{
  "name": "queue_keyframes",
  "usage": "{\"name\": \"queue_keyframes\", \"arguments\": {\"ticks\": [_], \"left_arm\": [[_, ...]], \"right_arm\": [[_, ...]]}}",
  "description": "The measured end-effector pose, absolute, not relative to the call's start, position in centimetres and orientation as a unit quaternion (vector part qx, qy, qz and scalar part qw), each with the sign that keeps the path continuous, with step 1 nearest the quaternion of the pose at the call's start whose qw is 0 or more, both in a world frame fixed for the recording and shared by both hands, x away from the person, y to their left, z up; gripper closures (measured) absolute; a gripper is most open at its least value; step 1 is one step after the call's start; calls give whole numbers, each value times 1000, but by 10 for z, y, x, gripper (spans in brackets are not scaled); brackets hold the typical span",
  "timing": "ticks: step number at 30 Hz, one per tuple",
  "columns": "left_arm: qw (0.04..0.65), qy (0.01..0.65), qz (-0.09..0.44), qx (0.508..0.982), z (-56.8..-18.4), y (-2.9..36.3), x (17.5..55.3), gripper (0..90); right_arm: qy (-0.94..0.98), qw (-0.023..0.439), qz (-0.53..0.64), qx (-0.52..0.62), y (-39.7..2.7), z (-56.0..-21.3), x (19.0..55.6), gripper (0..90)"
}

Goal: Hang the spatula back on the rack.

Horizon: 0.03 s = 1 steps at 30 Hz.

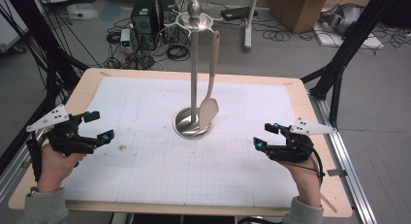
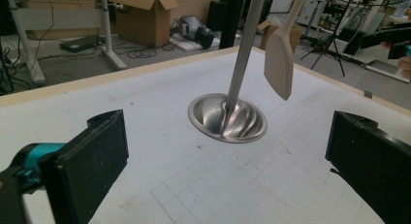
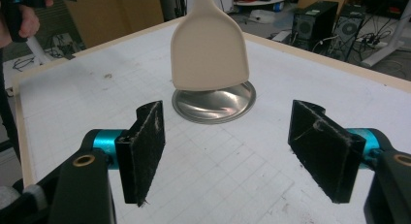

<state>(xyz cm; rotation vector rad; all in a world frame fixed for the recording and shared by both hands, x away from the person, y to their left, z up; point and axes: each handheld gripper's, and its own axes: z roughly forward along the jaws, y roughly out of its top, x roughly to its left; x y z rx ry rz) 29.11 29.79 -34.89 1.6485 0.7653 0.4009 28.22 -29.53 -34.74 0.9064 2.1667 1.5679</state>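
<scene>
High view: a beige spatula point(image 1: 209, 107) hangs from the steel stand point(image 1: 194, 73), well ahead of both grippers.

Left gripper point(image 1: 98, 125) and right gripper point(image 1: 267, 136) have jaws spread, nothing between them. Ahead of the right jaws hangs the blade; it looks light and stiff, slightly slick, best pinched flat across the blade or low handle.

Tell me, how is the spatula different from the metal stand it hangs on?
The spatula is beige and matte; the metal stand is shiny silver. The spatula hangs off the table, while the stand sits on it on a round base. The spatula ends in a flat wide blade; the stand is a thin round pole. Both reach up tall.
</scene>
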Motion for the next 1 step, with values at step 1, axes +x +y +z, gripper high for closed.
{"name": "queue_keyframes", "arguments": {"ticks": [1], "left_arm": [[596, 331, 172, 711, -349, 298, 291, 21]], "right_arm": [[758, 157, 547, 318, -295, -347, 282, 290]]}}
